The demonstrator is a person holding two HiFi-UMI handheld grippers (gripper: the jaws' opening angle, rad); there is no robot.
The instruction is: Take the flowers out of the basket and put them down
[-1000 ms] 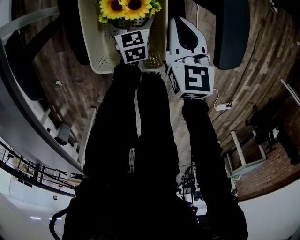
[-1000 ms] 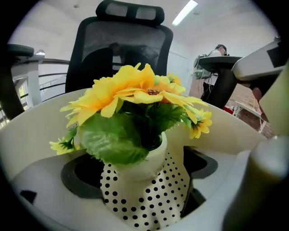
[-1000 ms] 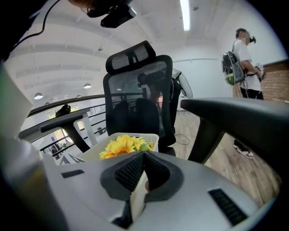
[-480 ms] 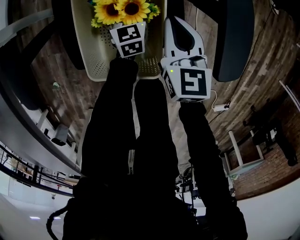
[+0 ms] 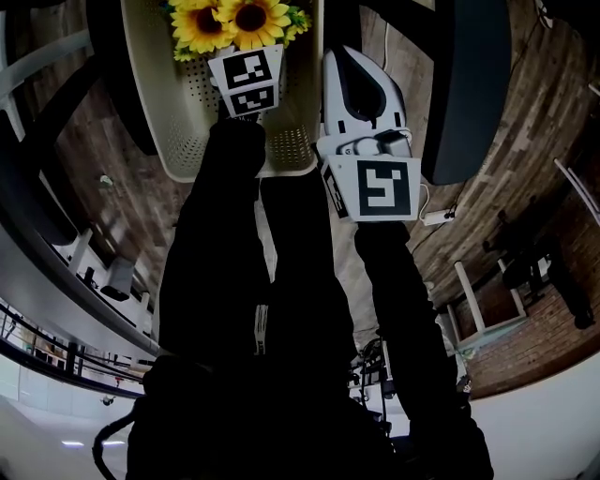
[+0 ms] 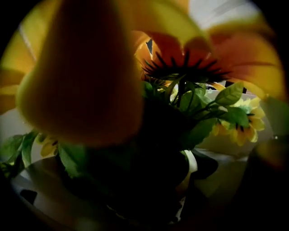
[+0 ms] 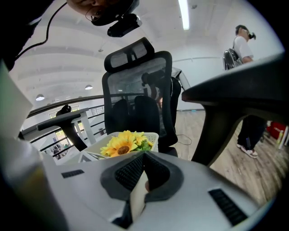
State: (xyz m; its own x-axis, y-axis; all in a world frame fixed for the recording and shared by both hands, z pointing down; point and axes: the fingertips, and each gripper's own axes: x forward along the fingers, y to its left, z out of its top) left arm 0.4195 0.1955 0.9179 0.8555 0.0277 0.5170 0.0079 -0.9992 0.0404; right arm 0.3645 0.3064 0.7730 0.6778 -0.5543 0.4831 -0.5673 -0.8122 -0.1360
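At the far end of the basket [image 5: 169, 122] the flowers [image 5: 230, 19] stand as a bunch of yellow sunflower heads with green leaves, not yet lifted out; the left tongs [image 5: 246, 80] reach into the basket from its near end, marker cube uppermost and nose buried in the bunch, which I judge to be an approach for taking it low by the stems rather than by the soft heads; in the left gripper view petals and leaves press right against the lens and everything below them lies in deep shadow, so I cannot tell whether these tongs are wide, narrow or already closed on the stems; just beside the basket's right wall the right tongs [image 7: 144, 157] have their tips drawn together on nothing, pointing past the basket toward an office chair [image 7: 135, 85] beyond it; held so, they seem parked out of the way, close enough to steady the basket's rim if needed; the person's dark legs [image 5: 253, 281] stand at the basket's near end, so free wooden floor [image 5: 487, 234] for setting down lies off to the basket's right; the light perforated basket may rise with the bunch if leaves snag in it.
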